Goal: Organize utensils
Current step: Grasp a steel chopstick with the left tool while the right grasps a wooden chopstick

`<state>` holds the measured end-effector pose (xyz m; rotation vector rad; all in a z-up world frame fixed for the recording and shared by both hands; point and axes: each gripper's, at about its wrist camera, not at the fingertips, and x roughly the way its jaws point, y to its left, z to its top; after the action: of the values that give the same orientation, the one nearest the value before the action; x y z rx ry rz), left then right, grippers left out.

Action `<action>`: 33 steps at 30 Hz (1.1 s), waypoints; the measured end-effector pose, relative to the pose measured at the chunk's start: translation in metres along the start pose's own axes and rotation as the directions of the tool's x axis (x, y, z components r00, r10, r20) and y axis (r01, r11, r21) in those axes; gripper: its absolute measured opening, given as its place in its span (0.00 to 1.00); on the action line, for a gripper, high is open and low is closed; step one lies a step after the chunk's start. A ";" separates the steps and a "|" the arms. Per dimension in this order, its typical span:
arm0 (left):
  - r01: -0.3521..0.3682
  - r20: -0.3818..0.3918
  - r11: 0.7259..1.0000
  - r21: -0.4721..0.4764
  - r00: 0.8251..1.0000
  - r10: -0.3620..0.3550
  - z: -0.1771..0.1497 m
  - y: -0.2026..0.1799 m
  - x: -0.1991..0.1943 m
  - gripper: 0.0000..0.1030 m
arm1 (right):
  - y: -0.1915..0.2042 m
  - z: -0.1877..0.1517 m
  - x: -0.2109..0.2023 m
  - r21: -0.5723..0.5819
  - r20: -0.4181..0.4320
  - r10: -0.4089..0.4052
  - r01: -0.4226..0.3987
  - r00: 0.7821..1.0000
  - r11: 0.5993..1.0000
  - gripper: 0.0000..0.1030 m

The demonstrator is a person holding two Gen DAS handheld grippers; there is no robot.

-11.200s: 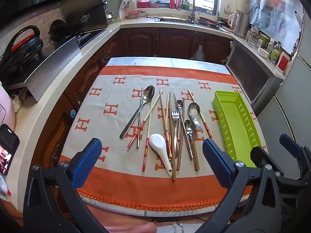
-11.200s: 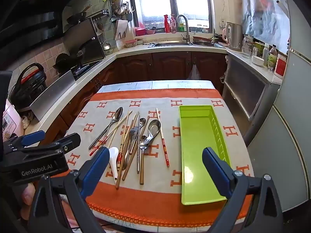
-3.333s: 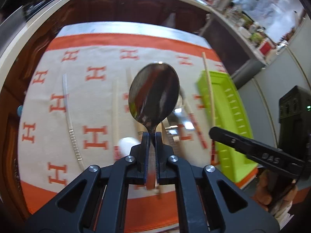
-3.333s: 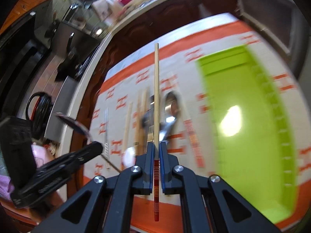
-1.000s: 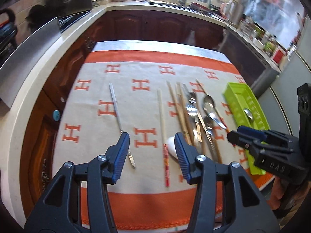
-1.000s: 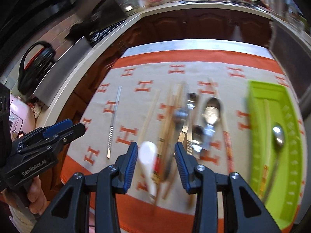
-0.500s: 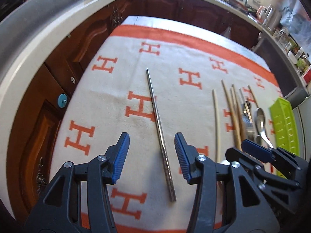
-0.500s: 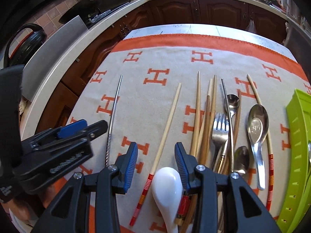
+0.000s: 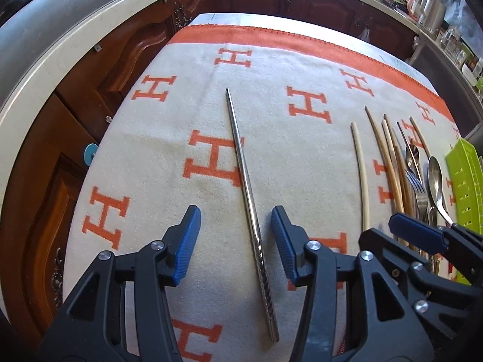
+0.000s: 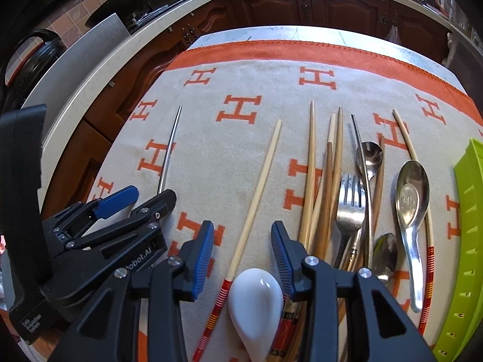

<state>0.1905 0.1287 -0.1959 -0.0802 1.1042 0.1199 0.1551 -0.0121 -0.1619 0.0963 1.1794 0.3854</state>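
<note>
My left gripper [image 9: 235, 238] is open, low over the cloth, with a single metal chopstick [image 9: 247, 193] lying between its fingers. My right gripper [image 10: 241, 247] is open and straddles a wooden chopstick with a red-striped end [image 10: 256, 199]; a white ceramic spoon [image 10: 256, 304] lies just under it. To the right lies a pile of wooden chopsticks [image 10: 326, 181], a fork [image 10: 350, 208], a metal chopstick and metal spoons [image 10: 412, 196]. The green tray [image 10: 465, 241] is at the far right edge. The left gripper also shows in the right wrist view [image 10: 120, 205].
An orange and cream cloth with H marks [image 9: 211, 157] covers the table. Dark wooden cabinets [image 9: 99, 69] and a pale countertop run along the left and far sides. The right gripper shows at the lower right of the left wrist view [image 9: 416, 235].
Both grippers have moved lower and closer to the cloth. The metal chopstick now sits between the left fingers and the striped chopstick between the right fingers.
</note>
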 end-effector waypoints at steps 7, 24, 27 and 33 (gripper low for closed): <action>-0.003 0.020 1.000 0.004 1.000 0.003 0.000 0.000 -0.002 0.33 | 0.004 0.000 0.008 -0.014 -0.011 -0.033 0.032 0.999 0.999 0.38; 0.054 0.038 0.998 -0.022 0.998 -0.053 -0.010 0.014 -0.014 0.04 | 0.028 -0.012 0.013 -0.111 0.107 -0.174 0.186 0.979 0.976 0.08; 0.057 0.044 0.998 -0.023 0.997 -0.056 -0.013 0.016 -0.020 0.04 | 0.023 -0.012 0.010 -0.081 0.110 -0.137 0.146 0.984 0.986 0.06; 0.059 0.067 0.998 -0.013 0.996 -0.058 -0.018 0.017 -0.038 0.04 | 0.007 -0.012 -0.008 0.034 0.106 0.022 -0.026 0.994 0.999 0.05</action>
<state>0.1548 0.1407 -0.1698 -0.1205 1.0332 0.0780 0.1401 -0.0098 -0.1579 0.1597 1.0819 0.3765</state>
